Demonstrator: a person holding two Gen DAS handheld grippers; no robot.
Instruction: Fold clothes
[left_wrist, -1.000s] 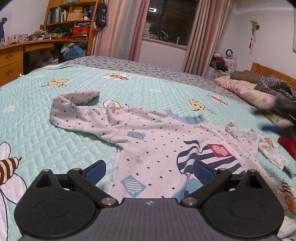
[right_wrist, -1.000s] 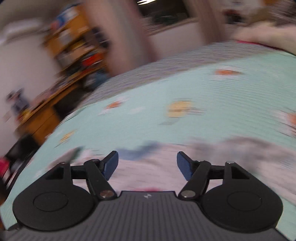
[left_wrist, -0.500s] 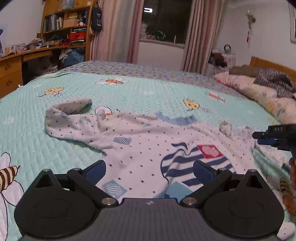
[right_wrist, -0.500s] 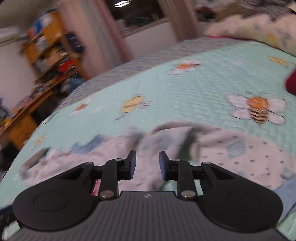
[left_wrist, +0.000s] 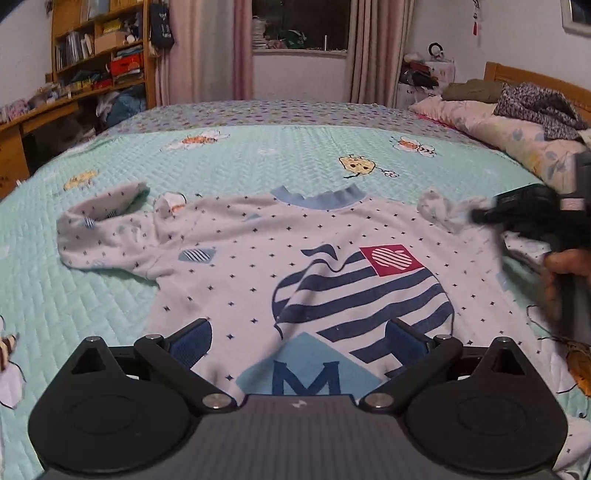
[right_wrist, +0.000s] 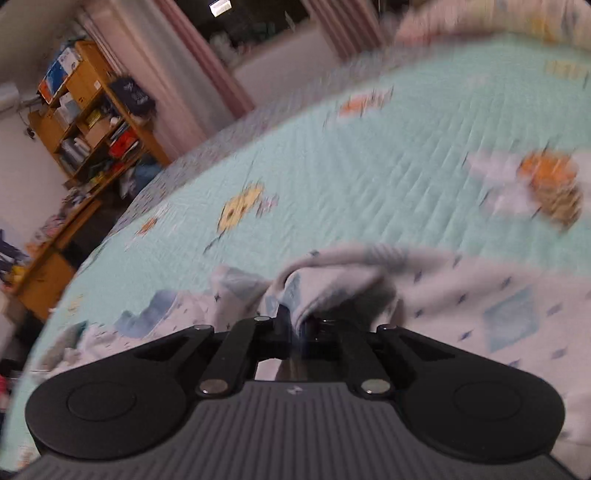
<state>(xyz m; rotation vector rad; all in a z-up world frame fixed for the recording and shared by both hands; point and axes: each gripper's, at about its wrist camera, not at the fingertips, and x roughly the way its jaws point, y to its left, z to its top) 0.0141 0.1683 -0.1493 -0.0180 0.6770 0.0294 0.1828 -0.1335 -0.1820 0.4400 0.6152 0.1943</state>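
- Nearest, the left gripper (left_wrist: 299, 341) hangs spread wide over the hem of the white dotted top (left_wrist: 295, 258).
- The top lies front-up on the mint quilt (left_wrist: 258, 155) of the bed.
- At right, the right gripper (right_wrist: 295, 325) is pinched tight on the sleeve (right_wrist: 332, 284).
- Far off stand a bookshelf (left_wrist: 99, 55) and curtains (left_wrist: 373, 51).

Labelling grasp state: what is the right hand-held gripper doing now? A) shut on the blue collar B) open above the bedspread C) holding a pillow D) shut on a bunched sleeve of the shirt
D: in the right wrist view the right hand-held gripper has its fingers closed together on a bunched fold of the sleeve of the star-print shirt.
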